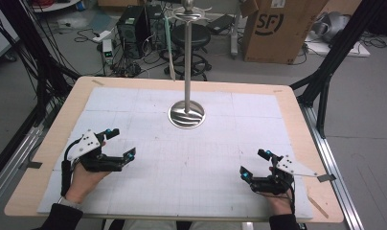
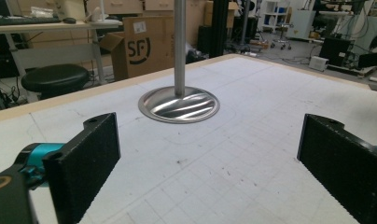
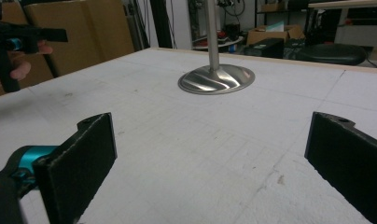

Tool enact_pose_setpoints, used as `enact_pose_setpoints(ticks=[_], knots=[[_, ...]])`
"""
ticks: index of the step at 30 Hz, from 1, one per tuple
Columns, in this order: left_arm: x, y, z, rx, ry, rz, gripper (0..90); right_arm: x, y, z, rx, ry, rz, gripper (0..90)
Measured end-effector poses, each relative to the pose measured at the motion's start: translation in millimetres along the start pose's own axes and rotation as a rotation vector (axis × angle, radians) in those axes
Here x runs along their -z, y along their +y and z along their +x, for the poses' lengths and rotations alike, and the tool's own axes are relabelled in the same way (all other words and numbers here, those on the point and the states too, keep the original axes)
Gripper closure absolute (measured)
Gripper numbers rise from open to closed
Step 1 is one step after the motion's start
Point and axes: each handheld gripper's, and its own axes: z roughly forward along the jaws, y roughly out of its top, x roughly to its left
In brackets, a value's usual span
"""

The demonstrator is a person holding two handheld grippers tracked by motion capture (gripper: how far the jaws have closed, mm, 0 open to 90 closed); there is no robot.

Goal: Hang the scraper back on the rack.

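Steel stand (image 1: pixel 186 114) mid-mat, well apart from left hand-held gripper (image 1: pixel 120 142) and right hand-held gripper (image 1: pixel 253 164), both spread, empty.

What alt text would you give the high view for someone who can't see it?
Two hand-held grippers, left gripper and right gripper, rest with jaws open on a white gridded mat, apart from a metal stand with a round base and tall pole at the table's middle.

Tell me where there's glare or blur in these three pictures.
High view: bright streaks of glare on the metal stand's round base. Left gripper view: the same base shines, near jaws slightly soft. Right gripper view: base gleams; the left gripper far off is blurred.
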Motion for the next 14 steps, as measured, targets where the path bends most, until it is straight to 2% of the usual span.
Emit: enact_pose_setpoints(ticks=[4,8,10,14], knots=[[6.4,-7.2,-4.6,-0.015,0.007,-0.003,6.4,1.5,-1.3,-2.8,0.002,-0.019,-0.007,0.8],[12.7,-13.2,-4.1,0.004,0.025,0.019,6.4,2.9,-1.5,-3.9,0.004,-0.042,-0.021,0.8],[16.4,-15.2,-4.1,-0.009,0.039,0.021,6.4,3.6,-1.9,-5.2,0.001,-0.059,-0.026,0.7],[18.3,-17.9,-2.7,-0.006,0.050,0.031,6.4,3.5,-2.4,-7.8,-0.006,-0.078,-0.031,0.7]])
